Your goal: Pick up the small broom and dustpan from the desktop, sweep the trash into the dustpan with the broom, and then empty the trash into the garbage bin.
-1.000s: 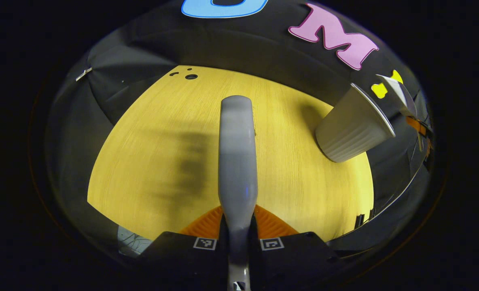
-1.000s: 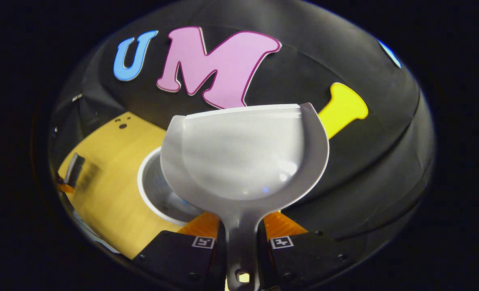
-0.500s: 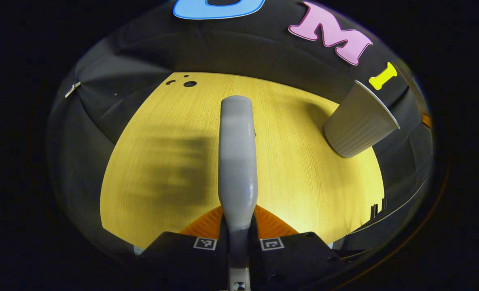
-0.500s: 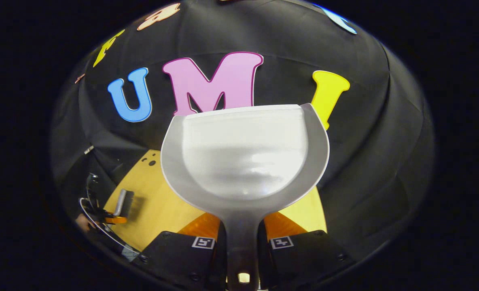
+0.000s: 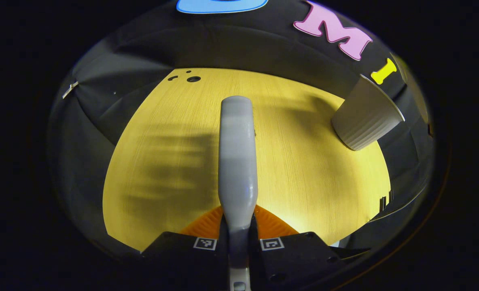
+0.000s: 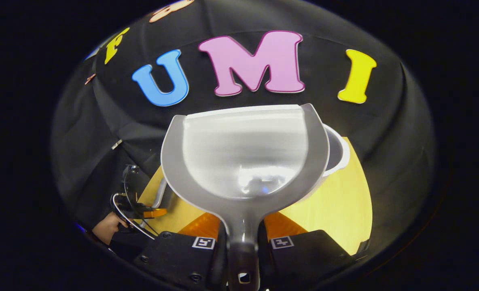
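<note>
**Dustpan swung back off the bin, pan looks empty**

Swinging away now: your dustpan (image 6: 243, 161) has come off the bin mouth, and the garbage bin (image 6: 336, 151) that sat under it a second ago now peeks out behind its right rim.

Nearest in the right gripper view, your right gripper (image 6: 242, 242) has both fingers clamped on the dustpan's handle. The long axis runs straight out along the fingers, open lip pointing away toward the booth wall, pan roughly level. I can't make out any trash in the scoop.

Over in the left gripper view, your left gripper (image 5: 238, 242) is pinched tight on the broom (image 5: 237, 157). Its handle runs straight forward from the fingers over the worktop (image 5: 304, 173), and I can't tell where the bristles face. Farther off, right of the broom's line, stands the bin, well apart.

Watch it from here:
- Tip the lip down outside the bin and any leftover crumbs land on the worktop.
- Swing right carelessly and the pan's rim could clip the bin and topple it.
- Both grips sit low on the handles, so a quick twist may let them pivot.
</note>
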Available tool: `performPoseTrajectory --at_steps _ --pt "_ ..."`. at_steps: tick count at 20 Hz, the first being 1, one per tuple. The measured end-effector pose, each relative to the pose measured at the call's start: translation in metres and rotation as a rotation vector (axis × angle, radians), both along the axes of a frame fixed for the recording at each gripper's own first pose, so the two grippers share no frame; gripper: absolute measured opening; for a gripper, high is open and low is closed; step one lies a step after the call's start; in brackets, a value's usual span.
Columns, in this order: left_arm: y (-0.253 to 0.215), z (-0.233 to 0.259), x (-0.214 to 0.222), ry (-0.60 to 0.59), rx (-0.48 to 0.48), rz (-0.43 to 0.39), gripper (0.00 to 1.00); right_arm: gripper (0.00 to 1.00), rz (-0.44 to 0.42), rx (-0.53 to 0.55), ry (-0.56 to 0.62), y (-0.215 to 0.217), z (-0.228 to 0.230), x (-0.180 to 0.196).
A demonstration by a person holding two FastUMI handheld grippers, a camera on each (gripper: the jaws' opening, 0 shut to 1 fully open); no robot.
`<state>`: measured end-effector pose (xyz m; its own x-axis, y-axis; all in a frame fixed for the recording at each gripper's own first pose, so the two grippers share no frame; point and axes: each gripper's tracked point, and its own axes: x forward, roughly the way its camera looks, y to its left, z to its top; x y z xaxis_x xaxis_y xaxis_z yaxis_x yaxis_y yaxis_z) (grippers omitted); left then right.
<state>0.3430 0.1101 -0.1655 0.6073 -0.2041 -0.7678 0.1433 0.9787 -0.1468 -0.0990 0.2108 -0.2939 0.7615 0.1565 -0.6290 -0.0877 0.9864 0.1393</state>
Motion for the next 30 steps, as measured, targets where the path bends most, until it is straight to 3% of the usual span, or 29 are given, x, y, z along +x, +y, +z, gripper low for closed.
performPoseTrajectory --at_steps 6,10,14,21,23,30 --pt "0.016 -0.016 0.0 0.014 0.043 0.026 0.25 0.35 0.091 0.063 0.209 0.069 -0.104 -0.029" --pt "0.02 -0.029 -0.002 0.034 0.068 0.032 0.25 0.35 0.107 0.037 0.334 0.086 -0.167 -0.035" --pt "0.016 -0.04 -0.004 0.073 0.038 0.028 0.25 0.35 0.072 0.05 0.401 0.084 -0.194 -0.025" --pt "0.023 -0.039 -0.008 0.113 0.092 0.014 0.25 0.35 0.012 -0.006 0.473 0.078 -0.255 -0.015" --pt "0.022 -0.038 -0.011 0.139 0.091 0.015 0.28 0.35 -0.007 -0.012 0.481 0.077 -0.265 -0.007" --pt "0.022 -0.037 -0.017 0.202 0.086 0.014 0.25 0.37 -0.058 -0.052 0.509 0.077 -0.279 0.004"
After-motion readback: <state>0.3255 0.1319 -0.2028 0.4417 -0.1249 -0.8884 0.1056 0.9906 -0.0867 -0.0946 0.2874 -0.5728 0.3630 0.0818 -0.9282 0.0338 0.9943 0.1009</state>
